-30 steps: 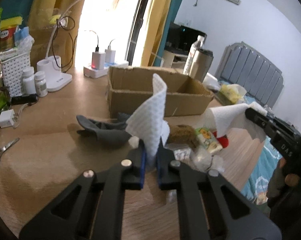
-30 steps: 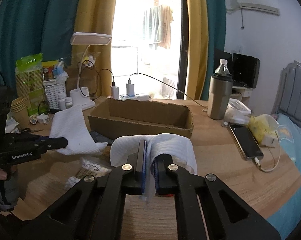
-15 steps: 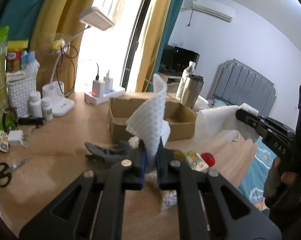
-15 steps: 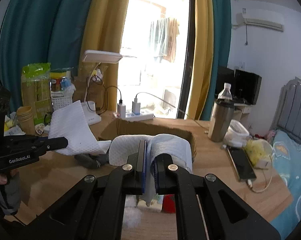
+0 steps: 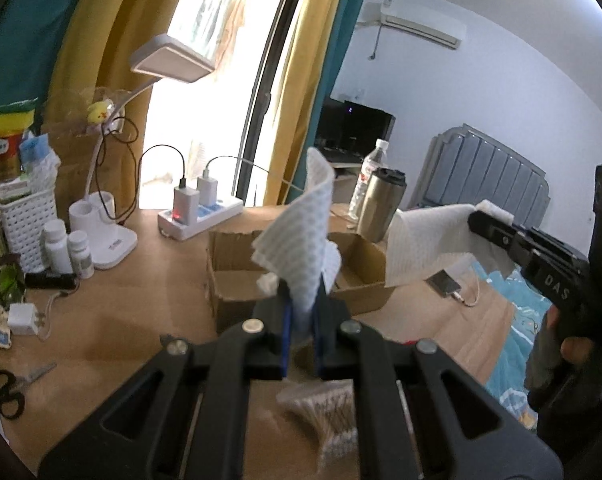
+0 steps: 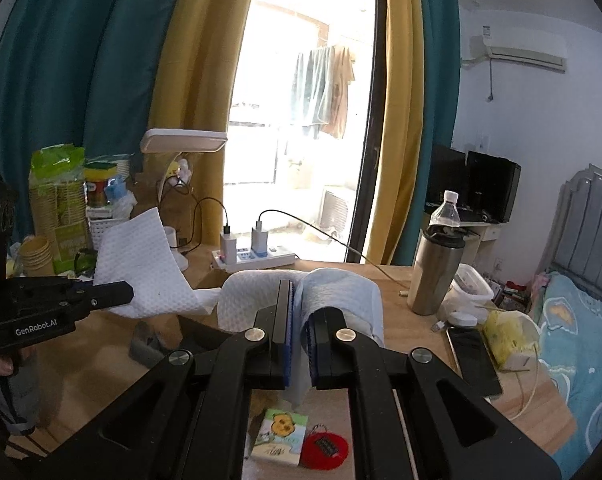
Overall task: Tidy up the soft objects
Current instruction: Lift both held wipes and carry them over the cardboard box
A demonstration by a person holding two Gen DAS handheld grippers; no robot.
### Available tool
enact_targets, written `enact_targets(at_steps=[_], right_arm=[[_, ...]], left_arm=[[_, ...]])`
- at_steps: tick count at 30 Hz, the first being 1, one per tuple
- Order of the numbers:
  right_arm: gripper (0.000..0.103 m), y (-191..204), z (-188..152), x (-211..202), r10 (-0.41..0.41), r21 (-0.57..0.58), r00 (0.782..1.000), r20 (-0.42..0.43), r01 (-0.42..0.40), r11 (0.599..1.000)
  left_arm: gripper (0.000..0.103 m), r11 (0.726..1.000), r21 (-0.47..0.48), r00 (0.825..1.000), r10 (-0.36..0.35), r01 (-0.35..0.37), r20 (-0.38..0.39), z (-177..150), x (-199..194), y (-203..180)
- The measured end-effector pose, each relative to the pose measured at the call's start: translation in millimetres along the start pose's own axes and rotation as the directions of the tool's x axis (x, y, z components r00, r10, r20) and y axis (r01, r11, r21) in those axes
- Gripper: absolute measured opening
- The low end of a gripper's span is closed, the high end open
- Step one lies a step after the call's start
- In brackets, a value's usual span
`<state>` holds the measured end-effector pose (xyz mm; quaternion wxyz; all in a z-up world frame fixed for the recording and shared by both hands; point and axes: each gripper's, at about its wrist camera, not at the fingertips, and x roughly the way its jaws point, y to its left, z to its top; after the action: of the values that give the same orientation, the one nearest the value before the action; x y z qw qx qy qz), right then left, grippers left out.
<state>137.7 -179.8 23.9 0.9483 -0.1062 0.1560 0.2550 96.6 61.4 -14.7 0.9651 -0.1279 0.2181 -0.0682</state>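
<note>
The left gripper (image 5: 301, 316) is clamped tight on one end of a white paper towel (image 5: 301, 236), whose free corner stands up above the jaws. The right gripper (image 6: 299, 344) is closed just as firmly on the other end, the sheet bulging to either side of its fingers. Over the last second both have risen well clear of the desk (image 5: 113, 320), so the towel that sagged near the clutter now hangs stretched in the air between them. Below lie a packet of cotton swabs (image 5: 325, 412), a small card pack (image 6: 279, 434) and a red keyring (image 6: 325, 446). Beyond these, the open cardboard box (image 5: 237, 272) sits on the desk, and further back a steel tumbler (image 6: 435, 272). Lifting it taut probably prepares a fold, or a carry over to the box.
</note>
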Motion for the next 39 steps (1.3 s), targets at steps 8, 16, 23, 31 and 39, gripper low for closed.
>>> enact_targets(at_steps=[8,16,23,31,39], right_arm=[[0.007,-19,15,20,0.002,0.021,1.0,0.0,-0.002,1.0],[0.007,-45,24,44,0.024,0.041,1.0,-0.007,-0.024,0.999],[0.007,-59,26,68,0.057,0.057,0.998,-0.028,-0.056,0.997],[0.007,-57,19,97,0.12,0.069,0.99,-0.075,-0.115,0.991],[0.007,-50,2,122,0.183,0.105,0.974,-0.135,-0.17,0.98]], left_arm=[[0.008,1.0,-0.003,0.999,0.026,-0.026,-0.032,22,27,3],[0.008,0.999,0.003,0.997,0.044,-0.044,-0.063,43,62,-2],[0.008,0.998,0.009,0.994,0.056,-0.055,-0.089,53,92,-9],[0.008,0.998,0.002,0.989,0.064,-0.064,-0.134,54,120,-7],[0.008,0.997,0.01,0.979,0.073,-0.072,-0.19,47,145,-6]])
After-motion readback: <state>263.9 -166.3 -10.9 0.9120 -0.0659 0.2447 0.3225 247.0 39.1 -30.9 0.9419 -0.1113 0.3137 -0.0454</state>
